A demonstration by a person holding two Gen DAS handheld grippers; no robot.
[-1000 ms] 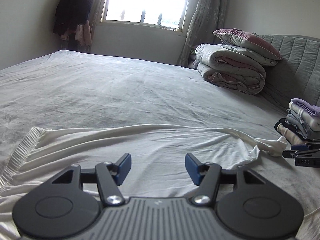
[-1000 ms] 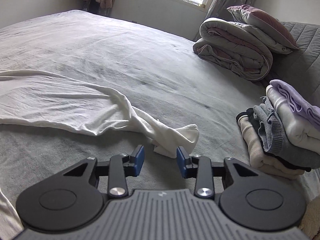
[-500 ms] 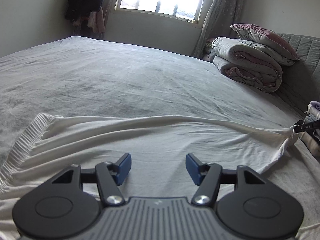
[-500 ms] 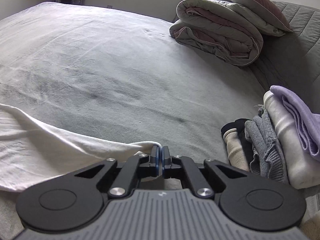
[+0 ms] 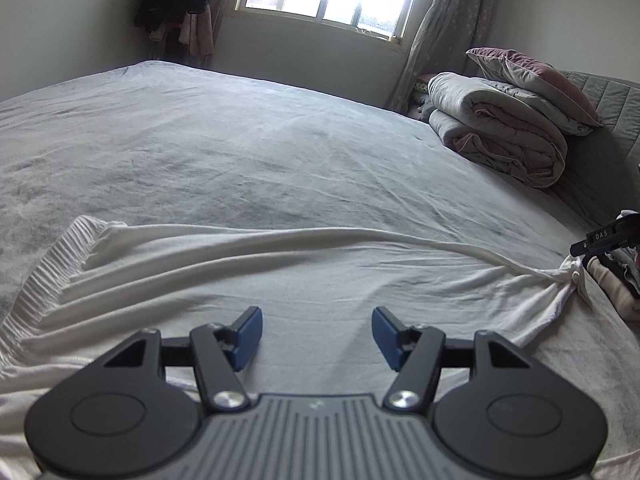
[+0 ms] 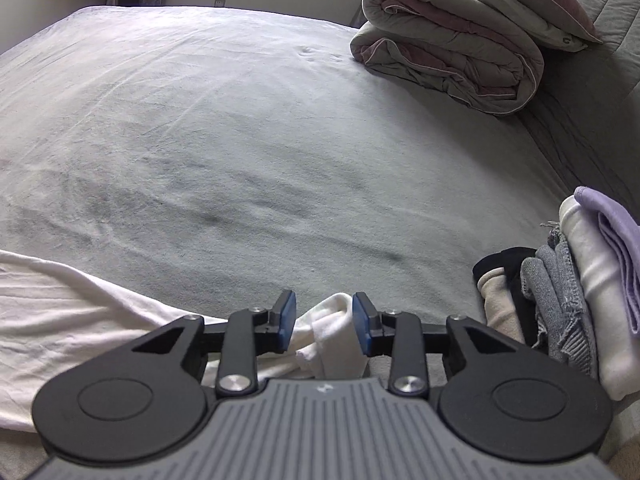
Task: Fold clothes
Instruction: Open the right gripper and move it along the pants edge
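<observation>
Folding looks barely begun: the white garment [image 5: 304, 280] lies spread out, unfolded, on the bed [image 6: 260, 140], left of the folded clothes stack [image 6: 568, 292]. The right gripper [image 6: 324, 320] is parted, a bunched end between its pads; the left gripper [image 5: 317, 332] hovers wide open above the cloth

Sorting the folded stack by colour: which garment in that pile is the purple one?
The lavender garment, outermost at the right of the folded pile, lying against a white garment. The others beside it are grey knit, black and beige.
</observation>
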